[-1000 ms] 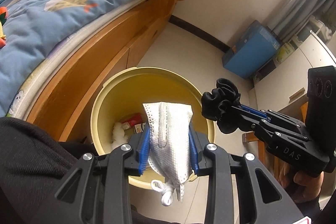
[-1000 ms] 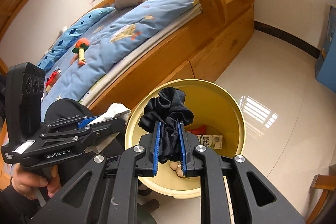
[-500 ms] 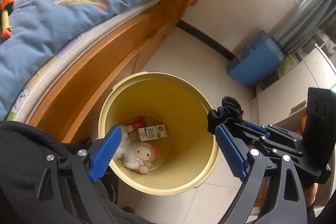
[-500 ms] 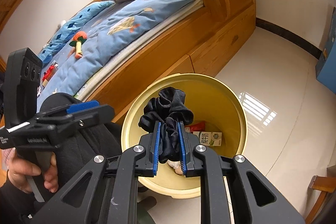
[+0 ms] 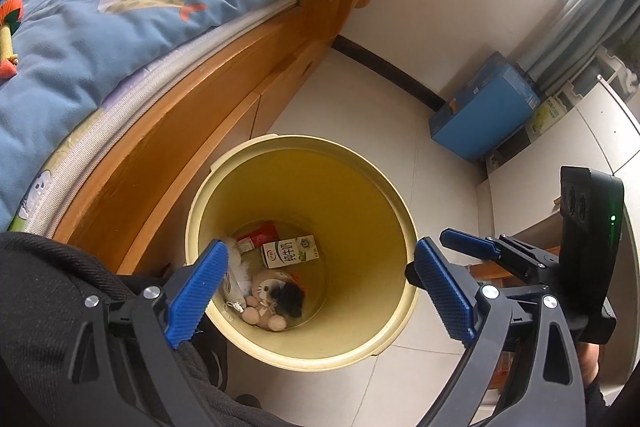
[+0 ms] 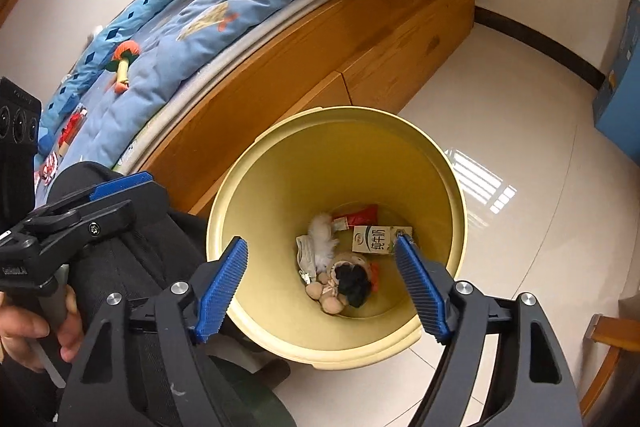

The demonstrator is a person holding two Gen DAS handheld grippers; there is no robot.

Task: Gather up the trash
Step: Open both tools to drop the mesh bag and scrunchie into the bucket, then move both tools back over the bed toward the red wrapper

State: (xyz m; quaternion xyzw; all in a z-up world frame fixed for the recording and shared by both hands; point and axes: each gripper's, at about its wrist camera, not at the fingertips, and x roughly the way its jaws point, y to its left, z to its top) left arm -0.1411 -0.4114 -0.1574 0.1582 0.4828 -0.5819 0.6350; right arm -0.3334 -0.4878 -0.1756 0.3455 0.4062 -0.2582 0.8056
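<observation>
- The round pale-yellow plastic bin [image 6: 448,179] stands on the glossy white tiled floor [image 6: 532,131], just beside the wooden bed frame [image 6: 304,67].
- The left claw [image 5: 316,291] hangs over the bin's near rim with its jaws opening, already wide, and nothing between them.
- The right claw [image 6: 320,287] is over the bin's mouth too, its jaws opening and nothing between its blue ribbed pads [image 6: 222,287].
- At the bottom of the bin lie a crumpled black cloth [image 6: 352,281], on top of a small beige plush toy [image 6: 332,287], a white face mask [image 6: 306,253] against the bin's wall, a white milk carton [image 6: 372,239] and a red wrapper [image 6: 358,215].
- The step in hand looks like the drop into the bin, and both pieces seem to have landed inside.
- To finish it well, keep both claws wide apart and lift them straight up from the bin, so that neither pad catches the rim and tips it.
- Then look around the bin for trash not yet collected.
</observation>
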